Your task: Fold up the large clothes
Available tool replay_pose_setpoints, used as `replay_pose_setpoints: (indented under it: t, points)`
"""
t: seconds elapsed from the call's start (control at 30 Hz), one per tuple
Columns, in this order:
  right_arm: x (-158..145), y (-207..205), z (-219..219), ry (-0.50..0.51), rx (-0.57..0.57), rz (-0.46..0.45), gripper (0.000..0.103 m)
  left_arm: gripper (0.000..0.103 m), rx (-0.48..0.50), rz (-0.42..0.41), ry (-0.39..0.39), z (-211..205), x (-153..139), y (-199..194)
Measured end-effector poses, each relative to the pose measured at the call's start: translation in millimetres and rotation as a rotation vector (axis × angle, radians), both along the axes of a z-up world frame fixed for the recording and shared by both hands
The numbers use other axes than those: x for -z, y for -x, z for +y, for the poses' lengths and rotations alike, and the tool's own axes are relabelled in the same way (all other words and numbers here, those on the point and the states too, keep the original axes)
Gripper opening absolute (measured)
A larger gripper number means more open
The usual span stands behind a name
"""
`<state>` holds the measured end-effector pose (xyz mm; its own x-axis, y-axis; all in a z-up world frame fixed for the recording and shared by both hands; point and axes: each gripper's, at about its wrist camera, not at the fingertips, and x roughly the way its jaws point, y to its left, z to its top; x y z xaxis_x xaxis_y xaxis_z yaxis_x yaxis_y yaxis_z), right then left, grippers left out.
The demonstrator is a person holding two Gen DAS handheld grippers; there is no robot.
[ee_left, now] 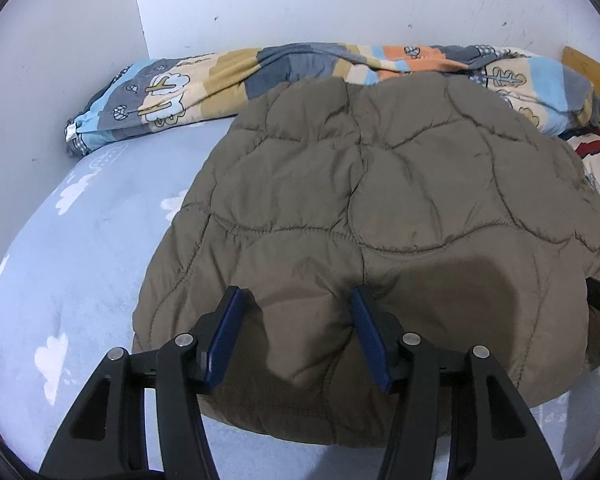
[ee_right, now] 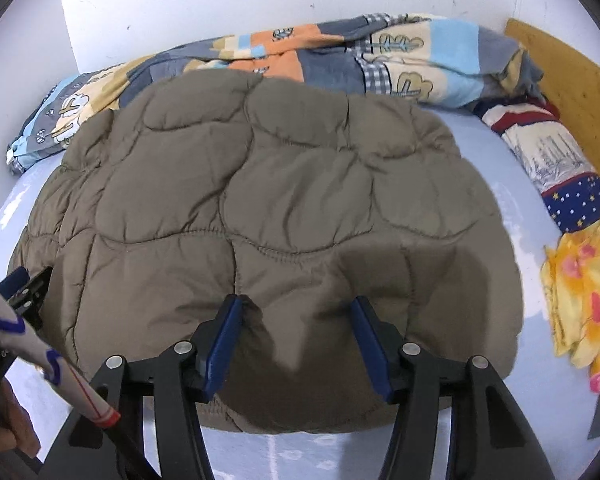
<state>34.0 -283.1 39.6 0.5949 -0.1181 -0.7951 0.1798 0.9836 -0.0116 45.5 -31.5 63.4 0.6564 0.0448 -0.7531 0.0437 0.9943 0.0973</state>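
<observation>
Where jacket (ee_left: 380, 208) lies, gripper (ee_left: 298, 300) overhead

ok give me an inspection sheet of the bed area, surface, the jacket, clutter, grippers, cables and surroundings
Surface: bed sheet, light blue with white clouds.
Job's things: quilted olive jacket, lying puffy on the sheet, near hem bunched.
Clutter: patchwork blanket rolled along the wall; star-print cloth and yellow floral cloth at the right.
Grippers: left gripper open, its fingers pressing into the near hem; right gripper open, likewise on the hem.
Cables: nothing seen.
Surroundings: white wall behind; wooden headboard at the right.
</observation>
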Motion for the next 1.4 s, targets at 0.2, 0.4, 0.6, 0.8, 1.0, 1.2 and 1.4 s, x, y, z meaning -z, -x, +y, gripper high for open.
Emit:
replay_pose_setpoints:
  t: [0.2,0.4,0.6,0.8,1.0,1.2,1.4]
  points:
    - [14,-4,8,0.042,-0.007,0.018,0.061,0.057,0.014,0.015,-0.005,2,7,-2]
    - [22,-6,10,0.052,-0.015,0.031,0.062,0.057,0.024,0.021,-0.024,1,11,-3]
    - [25,-9,8,0.046,-0.016,0.04,0.062,0.057,0.017,0.026,-0.013,1,9,-3]
    - [-2,-5,-4,-0.02,-0.007,-0.001,0.056,0.056,-0.028,-0.029,0.082,25,-23,-6]
    - [-16,-8,-55,-0.069,0.122,-0.039,0.055,0.056,-0.113,0.045,0.095,57,-9,-24]
    - [15,-21,-82,-0.181,0.166,0.053,0.053,0.059,-0.102,0.095,0.042,53,7,-29]
    - [-3,-14,-72,-0.144,0.155,0.023,0.052,0.059,-0.117,0.028,0.073,56,-12,-19]
